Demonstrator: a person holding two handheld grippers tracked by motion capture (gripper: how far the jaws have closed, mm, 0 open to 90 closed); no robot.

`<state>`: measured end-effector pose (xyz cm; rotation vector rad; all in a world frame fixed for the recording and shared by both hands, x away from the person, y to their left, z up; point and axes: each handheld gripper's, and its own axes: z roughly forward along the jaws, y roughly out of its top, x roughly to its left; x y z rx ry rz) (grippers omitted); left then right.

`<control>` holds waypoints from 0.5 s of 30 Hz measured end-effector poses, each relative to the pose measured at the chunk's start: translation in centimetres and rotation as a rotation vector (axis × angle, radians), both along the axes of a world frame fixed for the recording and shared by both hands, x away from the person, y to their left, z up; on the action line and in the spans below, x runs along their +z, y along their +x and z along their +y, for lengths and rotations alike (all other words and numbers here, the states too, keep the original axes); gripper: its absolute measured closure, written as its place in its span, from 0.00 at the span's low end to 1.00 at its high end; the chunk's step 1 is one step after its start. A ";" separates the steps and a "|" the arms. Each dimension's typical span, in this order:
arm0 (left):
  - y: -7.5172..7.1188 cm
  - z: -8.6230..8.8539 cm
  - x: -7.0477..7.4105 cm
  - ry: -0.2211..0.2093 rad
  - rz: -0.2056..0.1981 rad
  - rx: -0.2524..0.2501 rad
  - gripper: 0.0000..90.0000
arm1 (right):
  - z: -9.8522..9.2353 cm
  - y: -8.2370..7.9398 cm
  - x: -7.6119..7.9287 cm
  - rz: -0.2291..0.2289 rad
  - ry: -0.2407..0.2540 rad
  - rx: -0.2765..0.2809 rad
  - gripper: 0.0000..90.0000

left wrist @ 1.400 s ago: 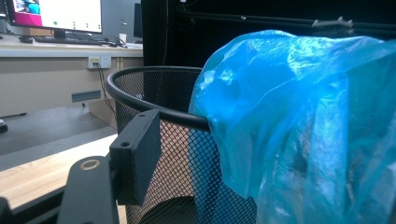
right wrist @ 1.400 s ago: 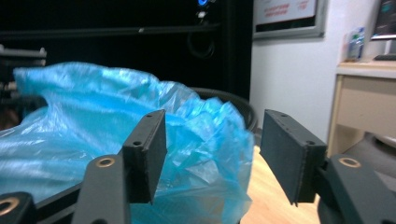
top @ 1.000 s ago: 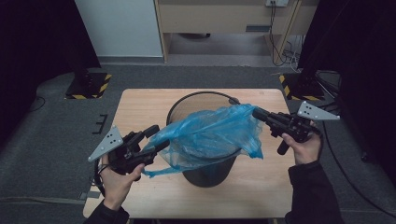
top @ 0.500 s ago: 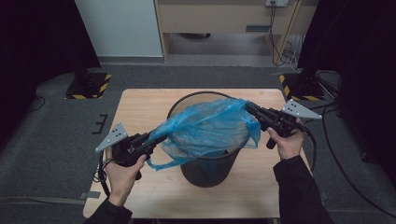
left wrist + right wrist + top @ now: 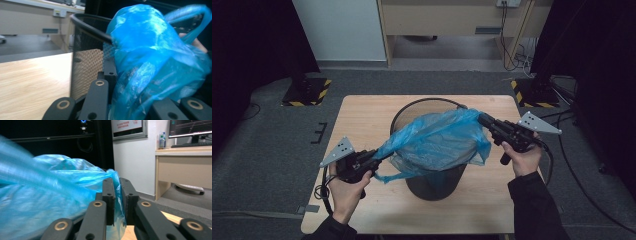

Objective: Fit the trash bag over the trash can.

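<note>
Your left gripper (image 5: 379,154) has just clamped the blue bag (image 5: 439,142), your right gripper (image 5: 482,119) pinches its opposite edge, stretching it over the bin (image 5: 432,180) mid-table (image 5: 362,120) for lining.

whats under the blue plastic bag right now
Under the crinkled blue plastic bag stands a black wire-mesh wastebasket on the light wooden table. Its far rim shows behind the bag; the bag covers the near rim and most of the inside.
</note>
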<state>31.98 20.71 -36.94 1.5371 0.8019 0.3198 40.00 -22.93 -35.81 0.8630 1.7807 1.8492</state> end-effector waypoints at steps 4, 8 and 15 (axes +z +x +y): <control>0.5 -0.2 0.0 0.002 0.000 0.003 0.94 | 0.4 1.2 -0.6 0.016 0.025 0.003 0.94; 1.0 -0.4 -0.2 0.001 0.009 0.003 0.94 | 1.0 2.2 -0.9 0.039 0.031 0.000 0.96; 1.6 -0.2 -0.6 -0.008 0.035 0.002 0.90 | 1.8 3.6 -1.3 0.058 0.010 0.007 0.98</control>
